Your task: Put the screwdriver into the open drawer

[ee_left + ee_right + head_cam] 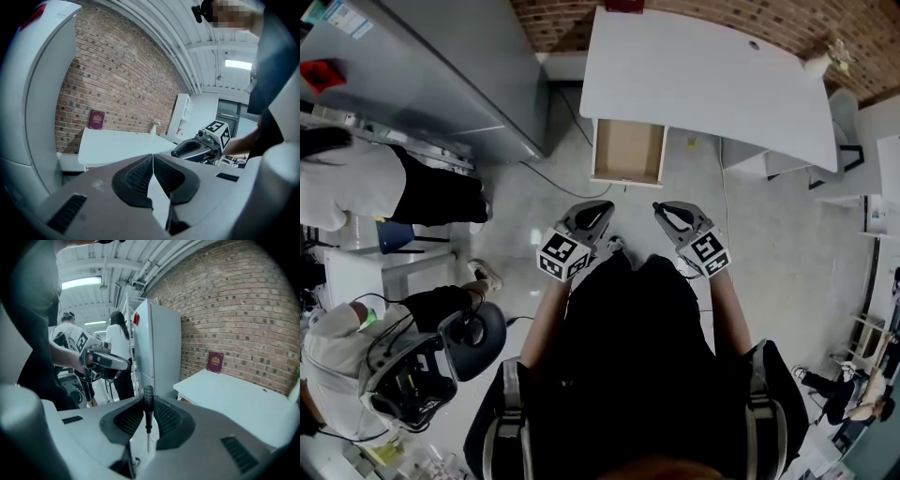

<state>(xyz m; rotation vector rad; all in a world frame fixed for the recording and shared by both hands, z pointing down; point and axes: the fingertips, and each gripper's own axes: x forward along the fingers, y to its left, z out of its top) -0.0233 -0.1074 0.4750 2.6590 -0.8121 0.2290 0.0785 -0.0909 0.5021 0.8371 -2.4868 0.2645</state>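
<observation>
The right gripper [146, 414] is shut on a small screwdriver [148, 398]. Its black handle stands up between the pads and its thin shaft points down. The left gripper [153, 169] is shut with nothing in it. In the head view both grippers are held close in front of the person's body, left gripper [598, 210] and right gripper [662, 210] side by side. The open drawer [628, 151] shows a bare brown inside. It juts from under the white table [703, 75], just beyond the grippers. The screwdriver cannot be made out in the head view.
A tall grey cabinet [441, 75] stands left of the table. Two people and a black chair [476, 339] are at the left. A maroon book [215, 362] leans on the brick wall at the table's back. A cable [558, 183] runs over the floor.
</observation>
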